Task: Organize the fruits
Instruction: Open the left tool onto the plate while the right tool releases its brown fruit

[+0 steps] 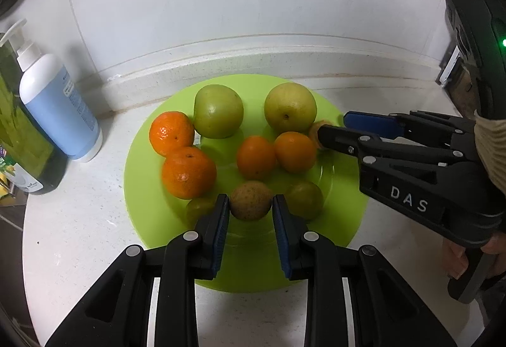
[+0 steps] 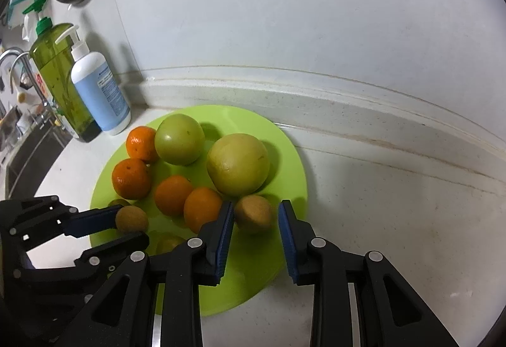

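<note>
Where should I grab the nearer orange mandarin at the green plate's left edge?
Grip the round orange mandarin across its middle, from above, pads left and right: those sides look free; another mandarin touches behind, a small green fruit crowds its front.

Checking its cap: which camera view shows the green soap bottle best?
The right wrist view: the green soap bottle stands nearly whole there, green cap to base, behind the white pump bottle. The left wrist view catches only a cropped slice of it at the left edge.

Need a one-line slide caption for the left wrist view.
Left hand-held gripper clamps a small brown fruit on the green plate of oranges and green fruit.
</note>
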The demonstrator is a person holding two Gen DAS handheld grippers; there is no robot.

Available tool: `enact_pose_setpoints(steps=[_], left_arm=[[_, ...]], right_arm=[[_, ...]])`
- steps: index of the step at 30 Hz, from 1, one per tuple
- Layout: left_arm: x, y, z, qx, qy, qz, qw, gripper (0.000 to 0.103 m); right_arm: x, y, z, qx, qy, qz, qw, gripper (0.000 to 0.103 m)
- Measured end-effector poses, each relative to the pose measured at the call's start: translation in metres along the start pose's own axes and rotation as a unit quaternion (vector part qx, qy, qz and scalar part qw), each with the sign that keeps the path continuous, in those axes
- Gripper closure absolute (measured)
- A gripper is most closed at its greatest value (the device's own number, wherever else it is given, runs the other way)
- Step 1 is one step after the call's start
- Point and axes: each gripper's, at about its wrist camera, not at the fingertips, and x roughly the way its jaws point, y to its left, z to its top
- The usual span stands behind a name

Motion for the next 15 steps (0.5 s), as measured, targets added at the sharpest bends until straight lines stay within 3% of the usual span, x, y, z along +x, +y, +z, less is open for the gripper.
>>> enact_pose_setpoints(steps=[15], left_arm=[[-0.060, 0.007, -0.016, -0.015, -0.049, 0.012, 0.9986, 0.061]], right_arm=[[-0.062, 0.016, -0.022, 0.021, -0.035, -0.031, 0.999, 0.061]])
